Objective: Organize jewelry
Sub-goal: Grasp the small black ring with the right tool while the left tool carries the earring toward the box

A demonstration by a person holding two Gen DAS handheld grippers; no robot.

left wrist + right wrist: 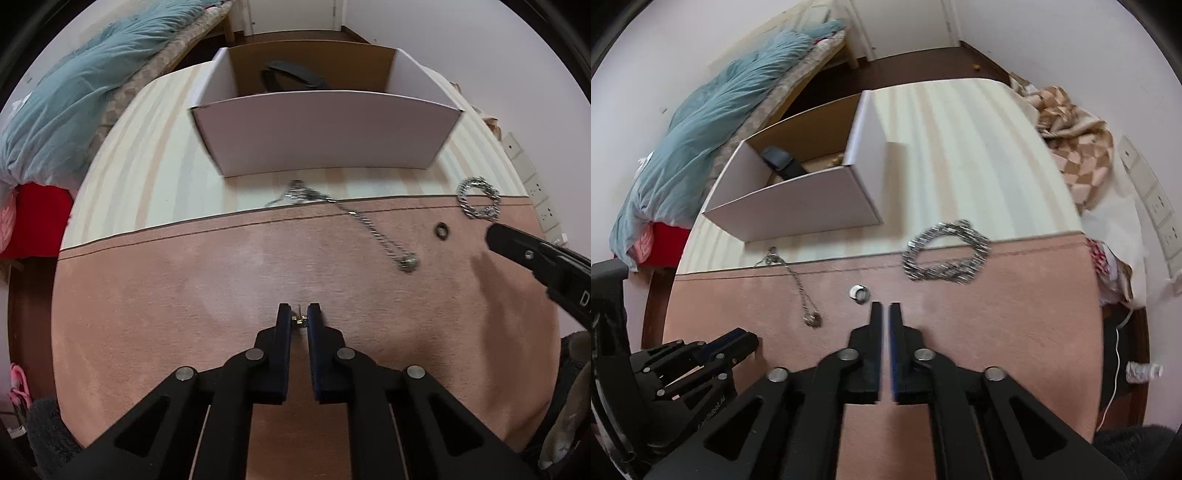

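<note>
The desk [155, 280] carries a pink cloth, with the white box [325, 140] at its far side. Just ahead of the box lie a thin necklace [373, 229], a chunky chain [945, 254] and a ring [860, 293]. The left tool [299, 317] is clenched on a small earring [298, 320]. The right tool [885, 310] hangs just short of the ring, its jaws narrowly apart, grasping nothing.

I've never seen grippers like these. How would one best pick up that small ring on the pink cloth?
Probably from straight above. The ring lies flat on the pink cloth, so I'd set one finger inside the hole, one outside, and pinch the band. The right gripper is nearest, its jaws slightly apart and empty.
</note>
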